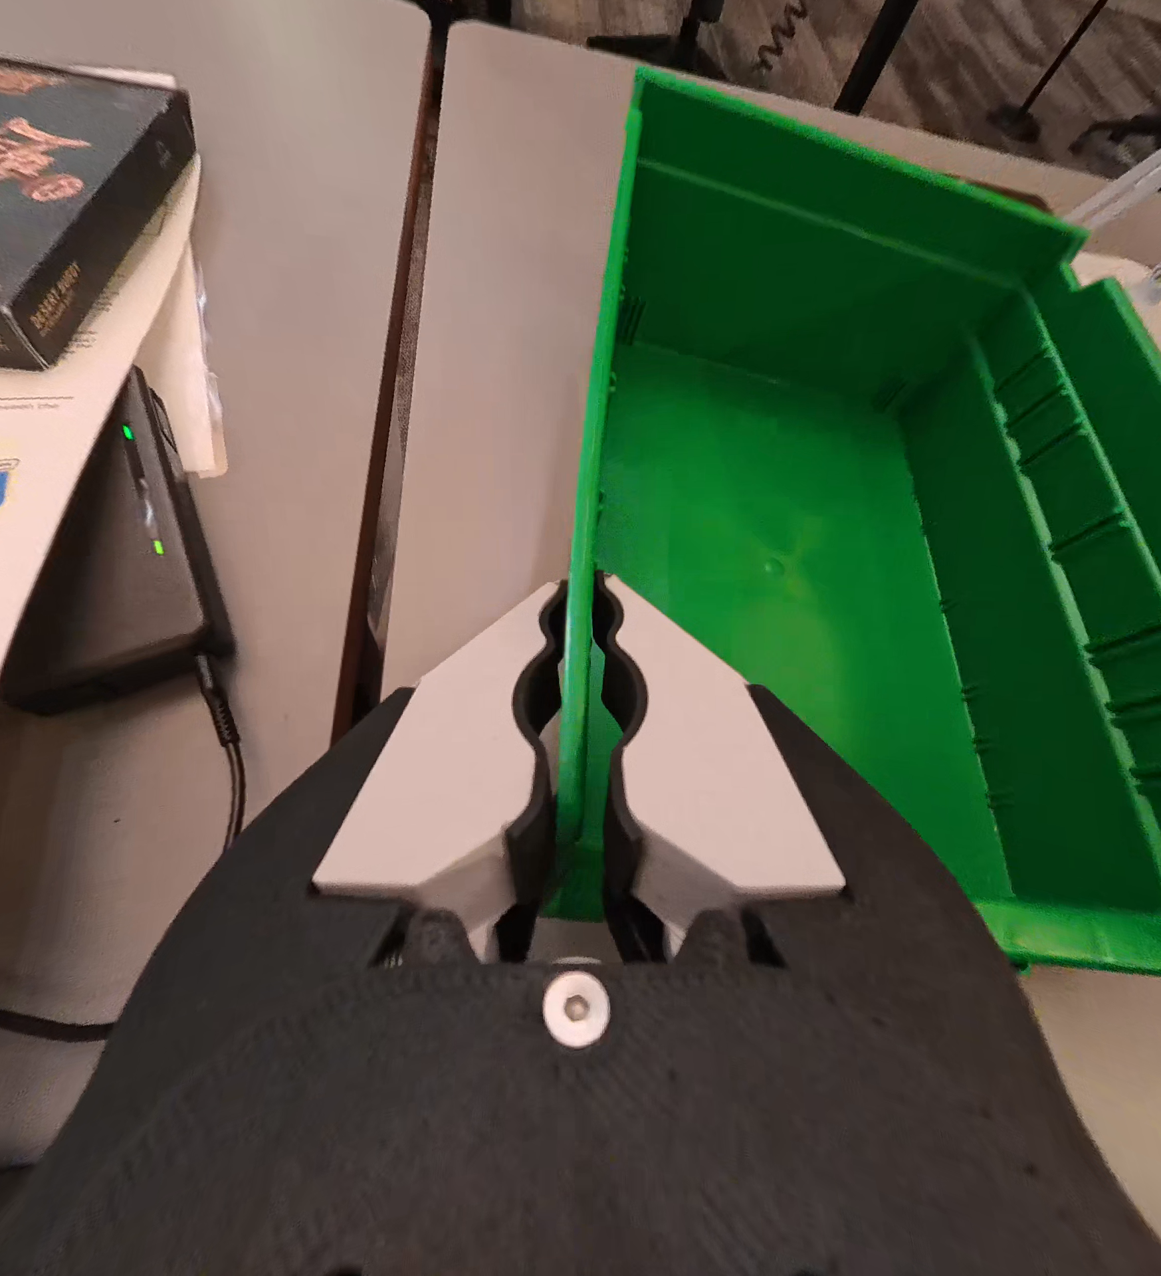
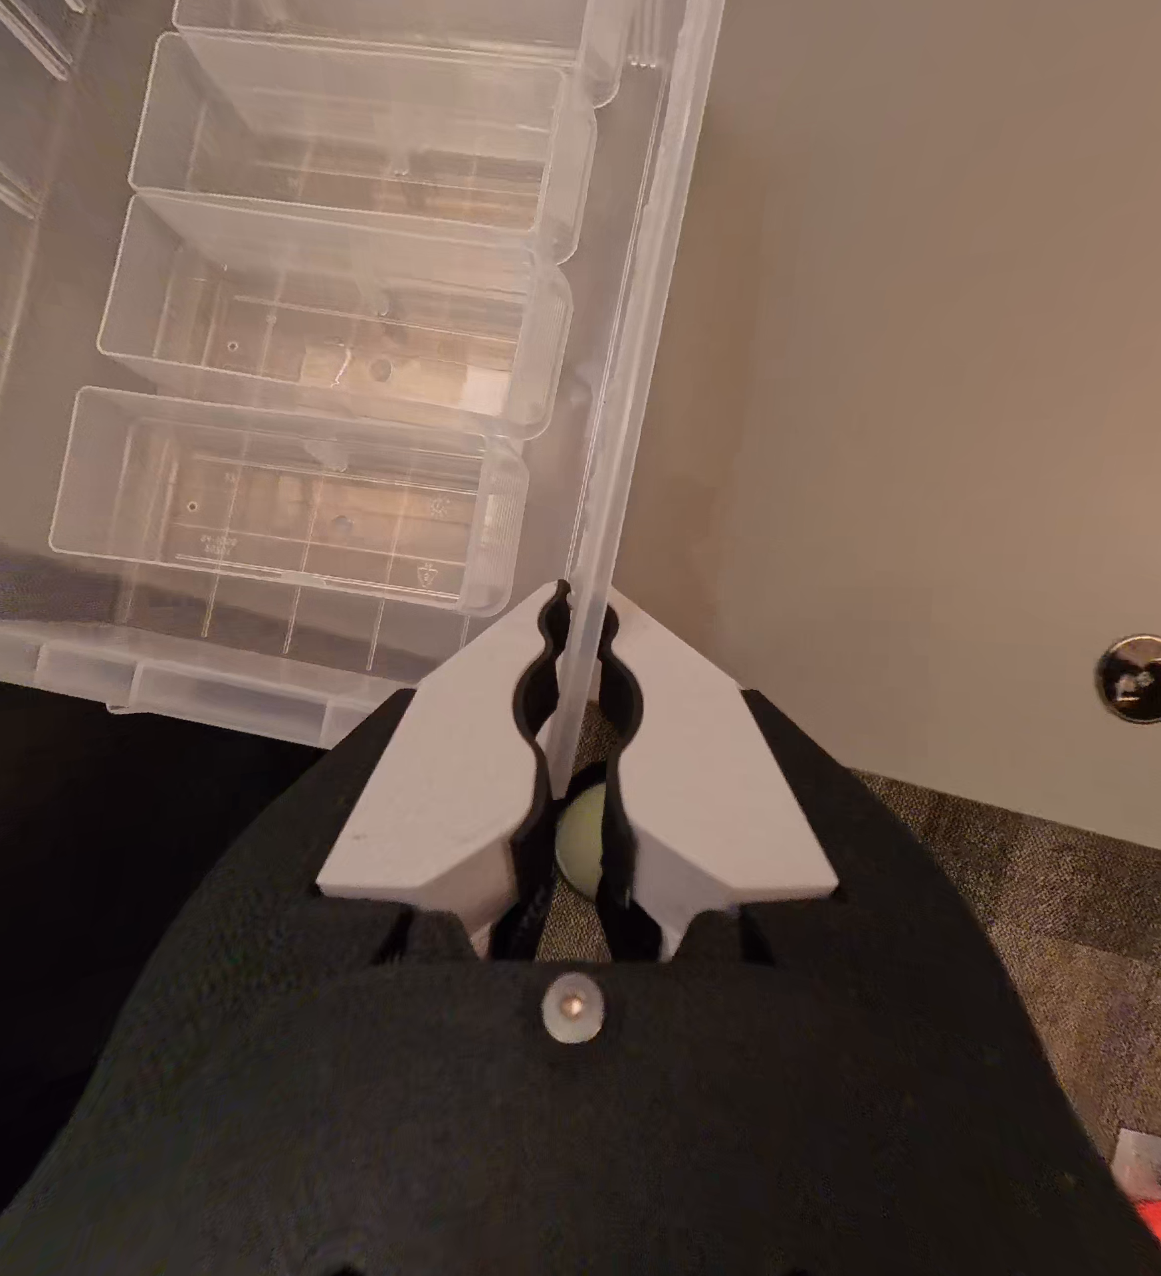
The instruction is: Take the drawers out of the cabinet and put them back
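In the left wrist view my left gripper (image 1: 581, 697) is shut on the left side wall of an empty green drawer (image 1: 791, 552), which it holds tilted above the white table (image 1: 508, 276). In the right wrist view my right gripper (image 2: 581, 697) is shut on the right side wall of a clear plastic cabinet (image 2: 622, 387). Several clear drawers (image 2: 329, 297) sit in the cabinet's slots, stacked one above another. A corner of the clear cabinet (image 1: 1143, 172) shows at the far right of the left wrist view.
On the left of the table lie a dark printed box (image 1: 46, 207) on white papers (image 1: 11, 497), and a black device (image 1: 128, 552) with green lights and a cable. A gap (image 1: 391, 387) splits two tabletops. Carpet (image 2: 1047, 897) and a round metal fitting (image 2: 1142, 678) show on the right.
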Available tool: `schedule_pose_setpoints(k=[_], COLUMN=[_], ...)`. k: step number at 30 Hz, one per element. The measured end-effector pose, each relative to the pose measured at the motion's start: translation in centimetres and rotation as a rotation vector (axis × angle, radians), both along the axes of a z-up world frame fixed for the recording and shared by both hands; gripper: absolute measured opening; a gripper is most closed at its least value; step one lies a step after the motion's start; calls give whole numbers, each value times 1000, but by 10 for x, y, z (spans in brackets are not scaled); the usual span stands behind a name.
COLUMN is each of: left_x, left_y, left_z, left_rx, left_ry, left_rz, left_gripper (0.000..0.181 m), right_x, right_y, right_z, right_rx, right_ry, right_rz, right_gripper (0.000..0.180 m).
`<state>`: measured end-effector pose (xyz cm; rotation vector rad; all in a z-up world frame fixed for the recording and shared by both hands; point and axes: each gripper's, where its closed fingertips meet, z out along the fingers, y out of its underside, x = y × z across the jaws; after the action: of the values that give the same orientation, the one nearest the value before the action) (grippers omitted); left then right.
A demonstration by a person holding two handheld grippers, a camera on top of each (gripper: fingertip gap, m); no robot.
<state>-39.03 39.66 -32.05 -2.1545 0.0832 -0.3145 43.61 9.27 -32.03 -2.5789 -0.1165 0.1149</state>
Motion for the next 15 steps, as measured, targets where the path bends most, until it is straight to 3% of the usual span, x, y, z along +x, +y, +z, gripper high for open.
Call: schedule_pose_setpoints(k=[15], left_x=[7], left_y=[5], left_z=[48], left_rx=[124], left_ry=[-67], left_rz=[-8], left_gripper=[5], right_x=[-72], right_y=[-64], right_z=[-4], right_rx=[-35], right_ry=[20], right_rz=[54], right_gripper=[3])
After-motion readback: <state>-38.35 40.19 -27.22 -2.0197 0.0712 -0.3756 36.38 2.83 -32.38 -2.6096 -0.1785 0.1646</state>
